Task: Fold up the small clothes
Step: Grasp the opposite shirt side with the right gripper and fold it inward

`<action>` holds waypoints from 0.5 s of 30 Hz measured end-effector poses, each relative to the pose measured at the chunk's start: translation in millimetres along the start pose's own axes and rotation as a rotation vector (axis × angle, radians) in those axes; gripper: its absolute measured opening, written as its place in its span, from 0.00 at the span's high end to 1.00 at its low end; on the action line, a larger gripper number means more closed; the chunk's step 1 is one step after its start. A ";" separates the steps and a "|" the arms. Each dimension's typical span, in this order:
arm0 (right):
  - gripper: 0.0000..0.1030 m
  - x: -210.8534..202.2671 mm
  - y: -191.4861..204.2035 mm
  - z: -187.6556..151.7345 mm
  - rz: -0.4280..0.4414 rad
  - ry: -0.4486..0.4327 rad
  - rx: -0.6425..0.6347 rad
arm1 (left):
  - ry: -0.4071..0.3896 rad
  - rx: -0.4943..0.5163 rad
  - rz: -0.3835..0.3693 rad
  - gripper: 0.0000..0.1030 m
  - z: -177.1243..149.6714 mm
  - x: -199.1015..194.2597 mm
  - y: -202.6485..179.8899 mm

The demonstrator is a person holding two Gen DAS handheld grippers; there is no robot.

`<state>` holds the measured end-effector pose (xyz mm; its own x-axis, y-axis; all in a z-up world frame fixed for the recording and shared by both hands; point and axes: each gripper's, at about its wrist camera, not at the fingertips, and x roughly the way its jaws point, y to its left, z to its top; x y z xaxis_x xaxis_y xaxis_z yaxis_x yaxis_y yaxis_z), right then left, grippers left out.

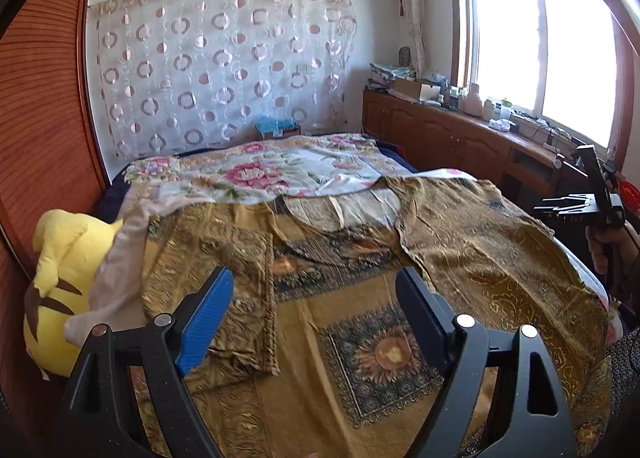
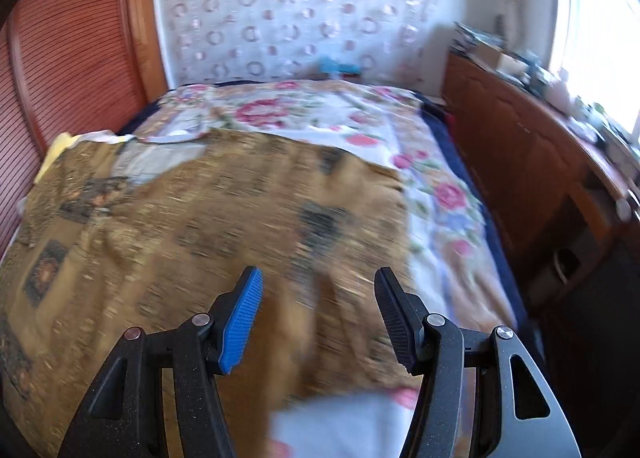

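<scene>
The golden-brown patterned top (image 1: pixel 360 298) lies spread flat on the floral bedsheet (image 1: pixel 260 174), neckline toward the far end, its left sleeve already turned inward. My left claw (image 1: pixel 316 318) hangs above the garment's lower middle, jaws wide apart, empty. My right claw (image 2: pixel 318 318) — also spread and empty — hovers over the garment's right portion; that view is blurred. In my judgement the right side wants folding next: pinch one layer at the sleeve edge, carry it inward, match the left fold — keep the hem square.
</scene>
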<state>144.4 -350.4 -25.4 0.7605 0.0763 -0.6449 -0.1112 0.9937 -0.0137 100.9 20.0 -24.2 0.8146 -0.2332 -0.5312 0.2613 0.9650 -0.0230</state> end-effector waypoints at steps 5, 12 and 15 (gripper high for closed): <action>0.41 1.1 -27.7 -20.6 -0.027 0.039 0.054 | 0.056 0.011 -0.012 0.19 -10.4 14.5 -9.9; 0.41 3.8 -44.1 -36.8 0.047 0.087 0.145 | 0.195 0.027 -0.031 0.19 -29.0 50.3 -16.8; 0.43 0.1 -48.7 -39.0 0.060 0.089 0.148 | 0.248 0.014 -0.036 0.19 -35.4 63.7 -15.2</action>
<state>124.9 -402.0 -54.6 0.6947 0.1346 -0.7066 -0.0539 0.9893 0.1354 130.5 -5.2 -87.7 0.6530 -0.2291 -0.7218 0.2961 0.9545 -0.0351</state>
